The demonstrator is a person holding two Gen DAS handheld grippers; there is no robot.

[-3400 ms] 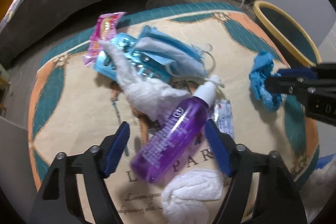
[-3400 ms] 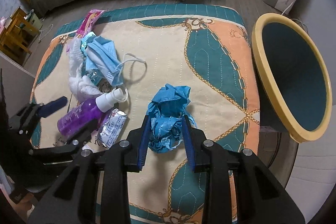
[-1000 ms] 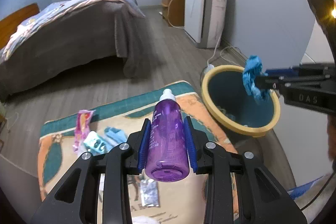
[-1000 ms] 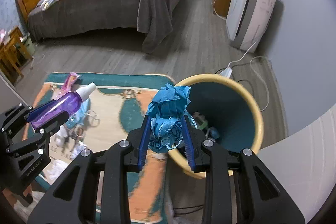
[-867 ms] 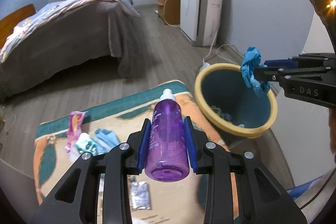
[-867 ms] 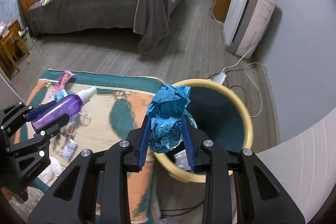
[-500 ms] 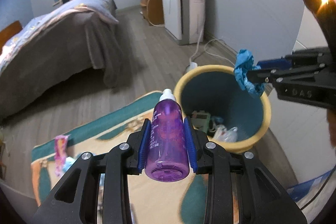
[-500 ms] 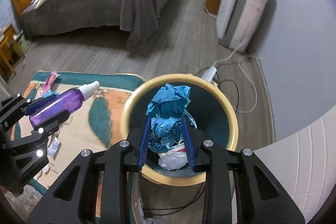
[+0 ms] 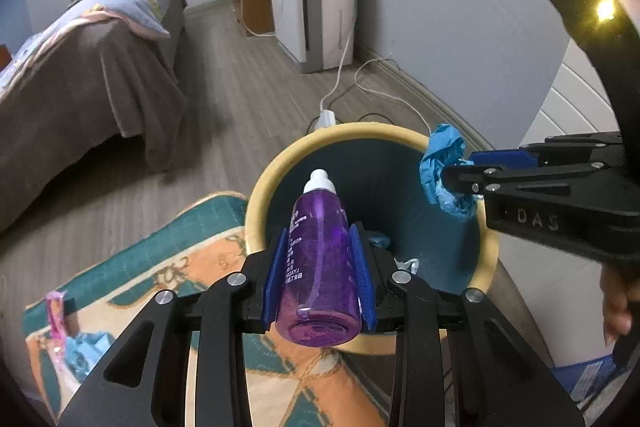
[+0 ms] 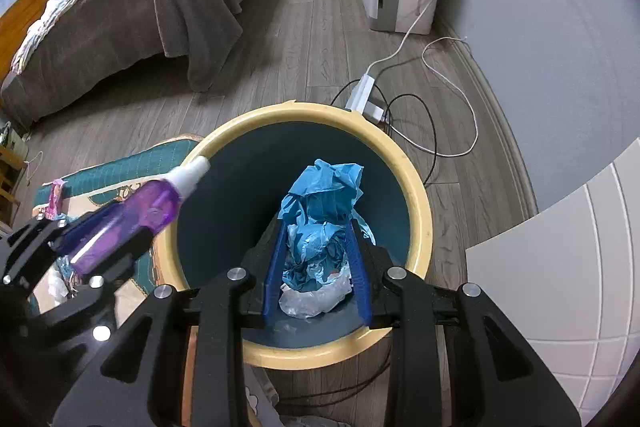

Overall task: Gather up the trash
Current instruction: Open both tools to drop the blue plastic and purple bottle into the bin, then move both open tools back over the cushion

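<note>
1. Left gripper [image 9: 320,267] clamped on the purple bottle [image 9: 318,259], lower centre of the left wrist frame, white cap aimed into the bin [image 9: 276,163].
2. Right gripper [image 10: 316,267] pinching the blue crumpled wad [image 10: 324,215], centre of the right wrist frame, directly over the bin's mouth.
3. Best done by letting go of the wad first, since already centred over the opening; bottle likely better carried further past the near rim before release, base apparently hanging over the rug [image 9: 168,267].
4. Left wrist view only: pink wrapper [image 9: 56,311] on the rug, lower left.
5. Right wrist view only: white crumpled trash [image 10: 312,297] on the bin floor, and the power strip [image 10: 366,99] just behind the rim.
</note>
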